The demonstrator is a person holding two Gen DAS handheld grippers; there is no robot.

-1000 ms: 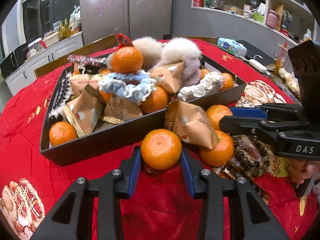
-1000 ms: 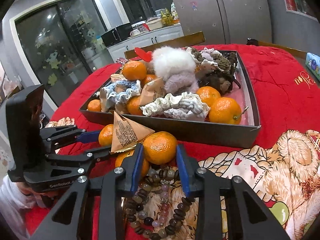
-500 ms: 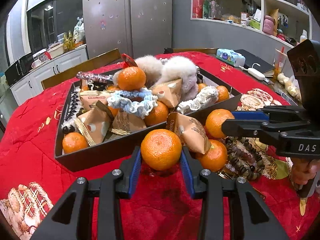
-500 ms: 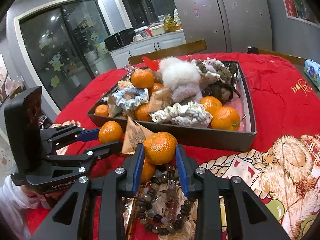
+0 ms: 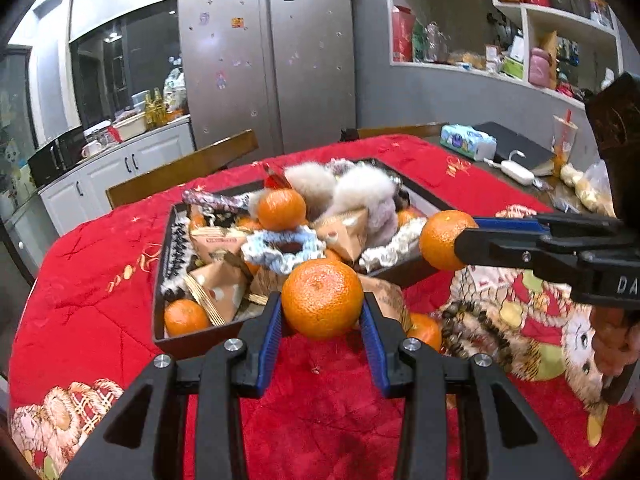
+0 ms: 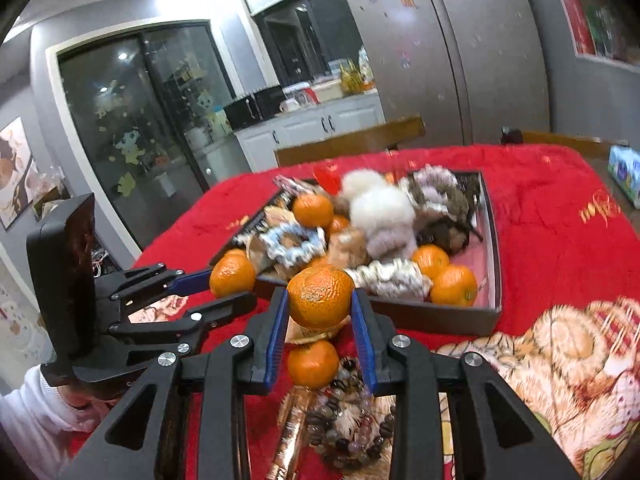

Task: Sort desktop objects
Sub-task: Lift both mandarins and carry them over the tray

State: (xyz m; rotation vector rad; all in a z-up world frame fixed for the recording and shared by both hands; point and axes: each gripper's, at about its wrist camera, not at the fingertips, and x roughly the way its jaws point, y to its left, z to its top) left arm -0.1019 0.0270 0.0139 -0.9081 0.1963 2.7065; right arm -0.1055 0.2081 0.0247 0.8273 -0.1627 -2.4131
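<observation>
My left gripper (image 5: 321, 304) is shut on a mandarin (image 5: 322, 288) and holds it in the air before the near wall of the dark tray (image 5: 192, 340). My right gripper (image 6: 320, 300) is shut on a second mandarin (image 6: 320, 294), above the tray's near corner (image 6: 440, 316). Each gripper shows in the other's view: the right gripper (image 5: 460, 242) comes in from the right with its mandarin (image 5: 440, 240), and the left gripper (image 6: 230, 286) from the left with its mandarin (image 6: 232, 274). The tray is heaped with mandarins, snack packets, scrunchies and fluffy pompoms.
On the red cloth beneath lie another mandarin (image 6: 312, 364), bead bracelets (image 6: 348, 420), a brown snack packet (image 5: 390, 300) and a wrapped stick (image 6: 292, 432). A tissue pack (image 5: 468, 142) and a charger (image 5: 516, 170) sit far right. Wooden chair backs (image 5: 180, 168) stand behind the table.
Both grippers have risen off the cloth, each with its mandarin still held. The loose packet, mandarin and beads stayed below, and the tray now looks lower and farther away.
</observation>
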